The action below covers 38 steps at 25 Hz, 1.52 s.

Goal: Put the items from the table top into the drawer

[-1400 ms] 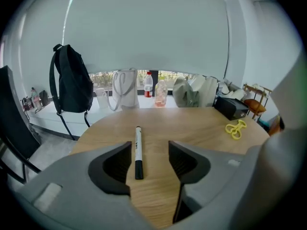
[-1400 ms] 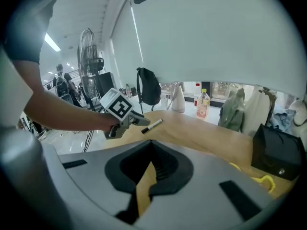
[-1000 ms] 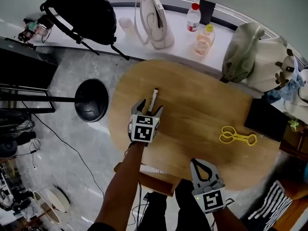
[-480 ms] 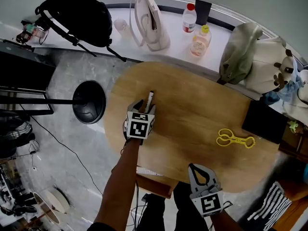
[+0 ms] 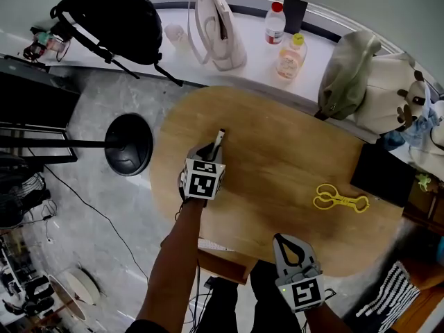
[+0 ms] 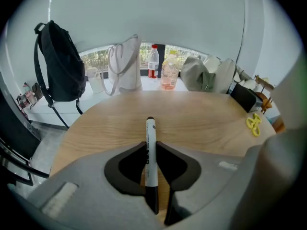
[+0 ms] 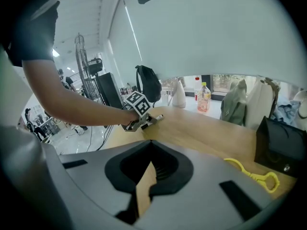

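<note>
A black-and-white marker [image 5: 218, 139] lies on the round wooden table [image 5: 277, 137], pointing away from me. My left gripper [image 5: 211, 149] has just been closing, and its pads now press on the marker's [image 6: 150, 128] barrel from both sides. Near the table's right side lie yellow scissors [image 5: 341, 198], also seen in the right gripper view [image 7: 254, 174]. My right gripper [image 5: 287, 237] hovers at the table's near edge, away from both items. Its jaws [image 7: 150, 143] meet at the tips with nothing between them.
A black box [image 5: 381, 172] sits at the table's right edge. On the sill behind stand a black backpack [image 5: 111, 19], a white bag [image 5: 216, 30], two bottles [image 5: 284, 40] and more bags [image 5: 350, 75]. A black round stand base [image 5: 128, 144] is on the floor to the left.
The left gripper's jaws stood wide on either side of the marker and have since closed onto it. The right gripper has stayed near the table's front edge.
</note>
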Each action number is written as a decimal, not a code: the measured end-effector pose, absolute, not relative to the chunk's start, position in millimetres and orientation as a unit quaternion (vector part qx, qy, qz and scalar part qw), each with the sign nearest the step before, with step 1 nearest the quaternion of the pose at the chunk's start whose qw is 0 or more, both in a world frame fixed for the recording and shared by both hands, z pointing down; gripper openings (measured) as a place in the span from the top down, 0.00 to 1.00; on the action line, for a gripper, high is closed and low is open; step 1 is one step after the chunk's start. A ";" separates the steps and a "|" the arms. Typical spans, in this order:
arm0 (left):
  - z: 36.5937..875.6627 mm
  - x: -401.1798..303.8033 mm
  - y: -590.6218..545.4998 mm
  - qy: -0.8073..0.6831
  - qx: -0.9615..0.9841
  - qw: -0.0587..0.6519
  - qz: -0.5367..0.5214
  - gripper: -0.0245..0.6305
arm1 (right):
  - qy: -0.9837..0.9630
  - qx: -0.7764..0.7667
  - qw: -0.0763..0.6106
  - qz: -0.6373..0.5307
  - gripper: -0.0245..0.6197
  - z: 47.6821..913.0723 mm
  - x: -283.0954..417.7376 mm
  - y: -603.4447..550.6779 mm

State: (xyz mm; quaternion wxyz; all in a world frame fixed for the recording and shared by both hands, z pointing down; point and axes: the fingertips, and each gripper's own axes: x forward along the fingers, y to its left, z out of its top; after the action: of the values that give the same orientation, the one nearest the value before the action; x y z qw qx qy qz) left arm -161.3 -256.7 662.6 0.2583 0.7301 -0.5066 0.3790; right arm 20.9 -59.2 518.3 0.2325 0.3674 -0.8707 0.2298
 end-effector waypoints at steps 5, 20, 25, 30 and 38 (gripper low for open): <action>639.9 -163.8 -250.8 -0.520 0.737 0.243 0.356 0.85 | -0.870 0.371 0.234 0.224 0.96 518.7 19.1 -58.3; 577.8 -170.6 -140.0 -0.490 0.785 0.192 0.326 0.85 | -0.874 0.393 0.227 0.171 0.96 499.4 -13.8 -23.3; 569.9 -171.5 -91.8 -0.469 0.804 0.188 0.315 0.85 | -0.872 0.408 0.217 0.164 0.96 498.2 -32.3 0.7; 570.7 -166.7 -26.6 -0.421 0.827 0.177 0.328 0.85 | -0.865 0.425 0.198 0.181 0.96 501.9 -52.9 38.6; 581.8 -146.7 68.0 -0.315 0.865 0.100 0.378 0.85 | -0.840 0.475 0.187 0.184 0.96 501.8 -47.6 91.9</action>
State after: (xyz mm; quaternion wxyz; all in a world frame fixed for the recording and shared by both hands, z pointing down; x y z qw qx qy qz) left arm -146.7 68.0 581.8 0.0995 0.8650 -0.3145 0.3782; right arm -47.6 91.9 501.8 0.1865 0.4746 -0.8403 0.1840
